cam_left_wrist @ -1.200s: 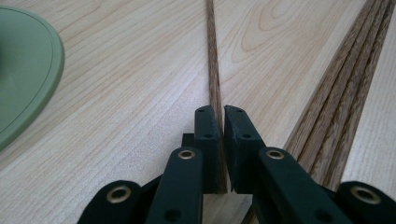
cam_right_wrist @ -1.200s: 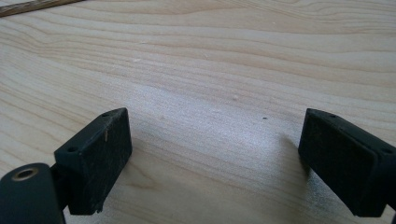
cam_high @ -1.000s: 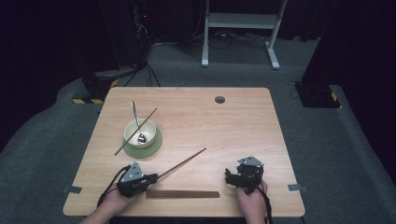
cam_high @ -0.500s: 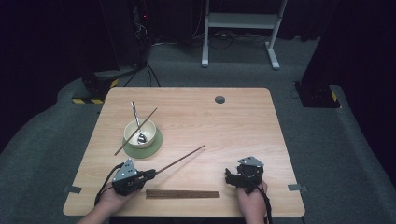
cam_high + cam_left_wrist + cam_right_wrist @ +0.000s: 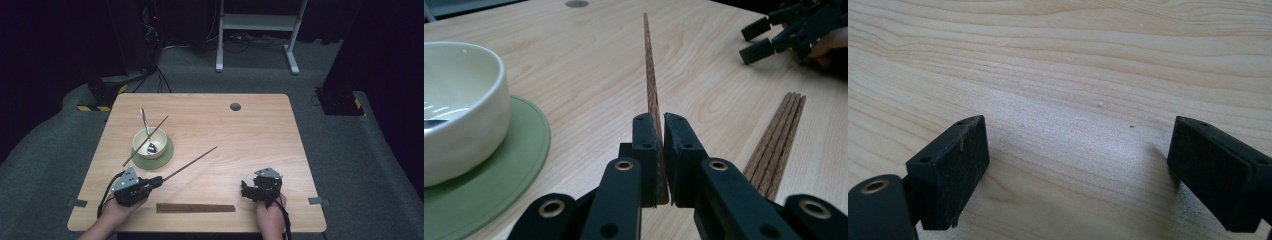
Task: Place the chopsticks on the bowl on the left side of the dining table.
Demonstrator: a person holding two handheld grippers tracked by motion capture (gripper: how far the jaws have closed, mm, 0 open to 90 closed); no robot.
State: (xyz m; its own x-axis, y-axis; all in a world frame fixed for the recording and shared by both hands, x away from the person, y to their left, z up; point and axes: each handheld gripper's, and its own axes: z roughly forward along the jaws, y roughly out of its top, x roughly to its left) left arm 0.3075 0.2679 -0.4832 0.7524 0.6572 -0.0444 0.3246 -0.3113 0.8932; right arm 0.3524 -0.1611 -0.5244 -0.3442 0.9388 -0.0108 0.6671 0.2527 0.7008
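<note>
Lifted slightly since earlier, one chopstick (image 5: 190, 161) is clamped in the left gripper (image 5: 154, 181), angled above the table (image 5: 260, 135). One bowl (image 5: 149, 143) holds one spoon (image 5: 146, 131) and another chopstick (image 5: 145, 141). One chopstick bundle (image 5: 195, 207) lies near the right gripper (image 5: 246, 188), jaws apart.

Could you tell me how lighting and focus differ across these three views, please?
High view: lit light wooden table, dark surroundings. Left gripper view: thin brown wooden chopstick sharp near the jaws, softer toward its tip. Right gripper view: bright patch of glare on the wood, soft shadows beside the jaws.
</note>
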